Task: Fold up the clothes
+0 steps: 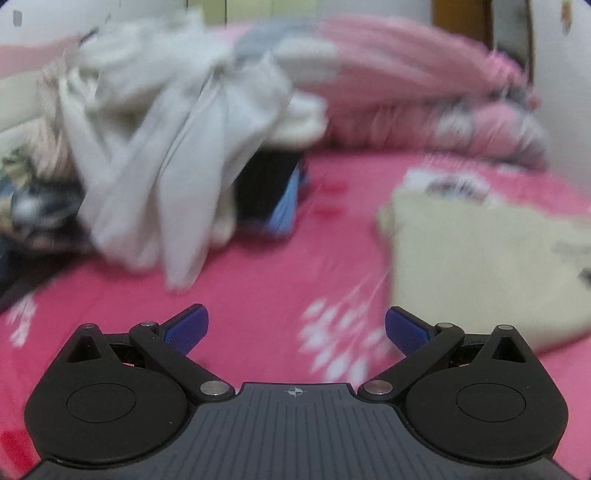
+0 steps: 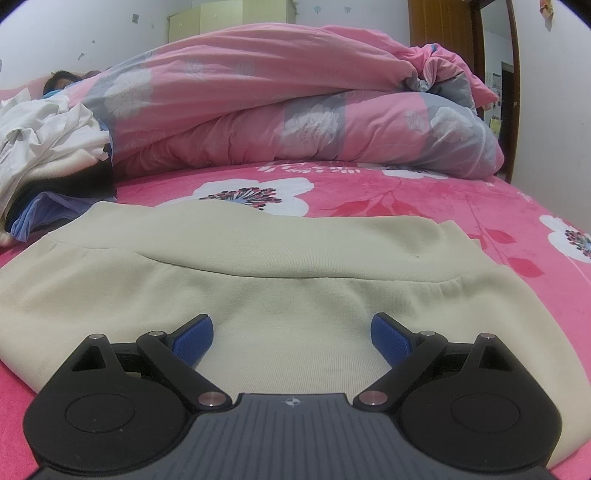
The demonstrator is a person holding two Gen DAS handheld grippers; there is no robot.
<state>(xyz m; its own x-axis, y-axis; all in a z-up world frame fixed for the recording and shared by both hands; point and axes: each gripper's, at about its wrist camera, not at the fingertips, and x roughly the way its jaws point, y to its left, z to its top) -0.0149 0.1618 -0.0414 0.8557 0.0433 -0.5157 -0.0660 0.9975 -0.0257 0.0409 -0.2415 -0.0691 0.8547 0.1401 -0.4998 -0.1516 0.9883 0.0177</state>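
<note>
A cream garment (image 2: 280,280) lies flat on the pink floral bedsheet (image 2: 424,199), a seam running across it. My right gripper (image 2: 291,338) hovers low over its near part, open, blue pads (image 2: 194,338) wide apart with nothing between them. The left wrist view is blurred: my left gripper (image 1: 295,330) is open over bare pink sheet (image 1: 258,288), and the cream garment (image 1: 480,266) lies to its right. A heap of white and pale grey clothes (image 1: 166,147) rises ahead on the left, with dark and blue garments (image 1: 280,199) under it.
A rolled pink and grey floral duvet (image 2: 295,110) lies across the back of the bed. The clothes heap (image 2: 44,140) sits at the left, and a person's head (image 2: 61,81) shows beyond it. A wooden door frame (image 2: 443,29) and white walls stand behind.
</note>
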